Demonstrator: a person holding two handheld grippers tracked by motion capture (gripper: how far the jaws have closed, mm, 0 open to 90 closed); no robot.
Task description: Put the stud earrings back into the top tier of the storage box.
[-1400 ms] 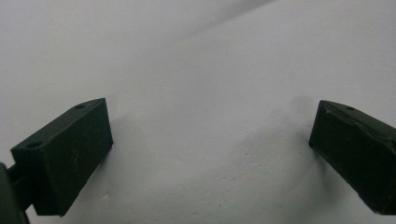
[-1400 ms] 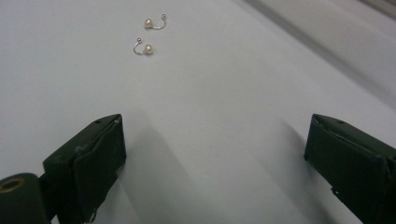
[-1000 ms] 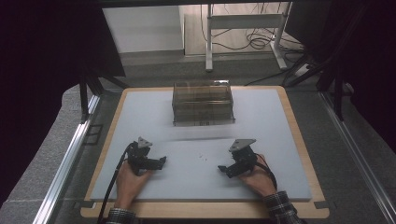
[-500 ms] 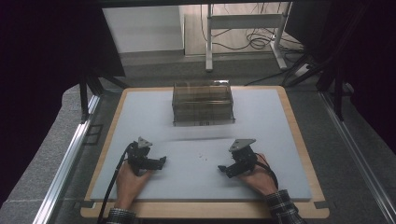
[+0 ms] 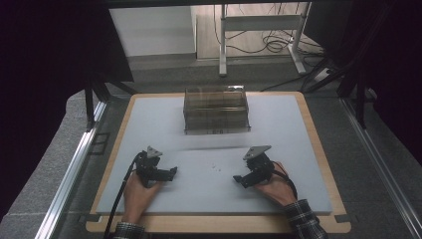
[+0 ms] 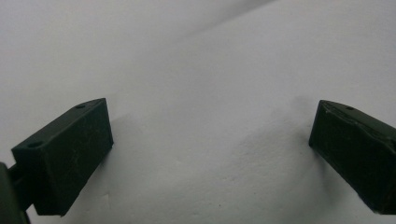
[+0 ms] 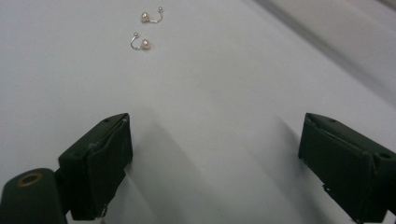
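Two pearl earrings lay at the upper left of the right gripper view, one (image 7: pixel 148 17) above the other (image 7: pixel 141 43). One clear plastic box (image 5: pixel 216 109) stood at the upper middle of the single surface (image 5: pixel 278 129). There were two tongs, left (image 5: pixel 171 174) and right (image 5: pixel 238 179).

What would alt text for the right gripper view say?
Two small pearl earrings lie side by side on a pale grey table surface, ahead of the right gripper. Its two black jaws stand wide open, holding nothing.
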